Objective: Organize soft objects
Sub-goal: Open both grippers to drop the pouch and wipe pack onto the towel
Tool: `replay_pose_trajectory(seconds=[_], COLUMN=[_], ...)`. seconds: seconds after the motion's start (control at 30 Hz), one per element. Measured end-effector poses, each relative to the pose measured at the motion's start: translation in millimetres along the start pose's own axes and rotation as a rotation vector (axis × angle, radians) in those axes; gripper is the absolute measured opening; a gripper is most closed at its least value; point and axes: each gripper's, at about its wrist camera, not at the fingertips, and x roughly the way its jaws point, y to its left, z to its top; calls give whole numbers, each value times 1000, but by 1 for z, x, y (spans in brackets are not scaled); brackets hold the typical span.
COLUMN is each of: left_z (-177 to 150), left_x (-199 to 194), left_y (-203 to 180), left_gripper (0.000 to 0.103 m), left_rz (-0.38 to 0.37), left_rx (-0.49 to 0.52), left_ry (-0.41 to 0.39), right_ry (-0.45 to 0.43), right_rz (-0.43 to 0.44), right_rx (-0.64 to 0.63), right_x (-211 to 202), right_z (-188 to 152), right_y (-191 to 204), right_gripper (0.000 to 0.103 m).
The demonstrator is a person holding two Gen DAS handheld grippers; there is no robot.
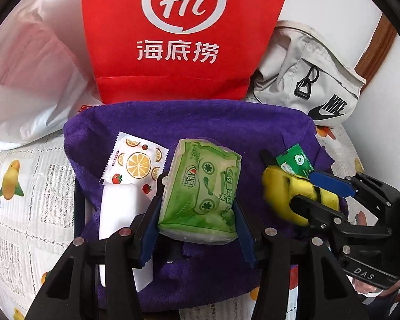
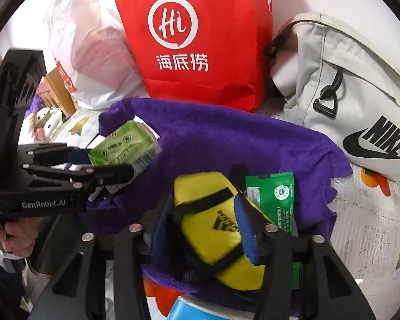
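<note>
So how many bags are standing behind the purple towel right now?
3: a white plastic bag at the left, a red paper bag in the middle, a grey Nike bag at the right. More may be hidden behind them.

Yellow pouch [image 2: 213, 229] on purple towel [image 2: 226, 144]

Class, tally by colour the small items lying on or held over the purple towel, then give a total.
Green: 2, tissue pack, sachet
Yellow: 1, pouch
White, fruit-printed: 1, packet
Total: 4, all over the purple towel
</note>
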Motion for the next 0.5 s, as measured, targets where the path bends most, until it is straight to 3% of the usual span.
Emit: replay_pose_trajectory(seconds=[0.13,0.27,0.5], left_z=[0,-1,-6], left_x=[3,-1,-25], left_y=[-5,-7,-9], left_gripper=[52,62,63], left_rz=[-13,-24,-16], left_rx=[6,-2,0], left_ry=[8,4,-25], right_ry=[-13,-37,-76], right_rz=[-16,-28,-25], right_rx=[5,33,106], right_x=[-9,-20,-50], right_z=[-4,-9,-23], right_y=[-1,-6,-13], right_gripper=[50,54,54])
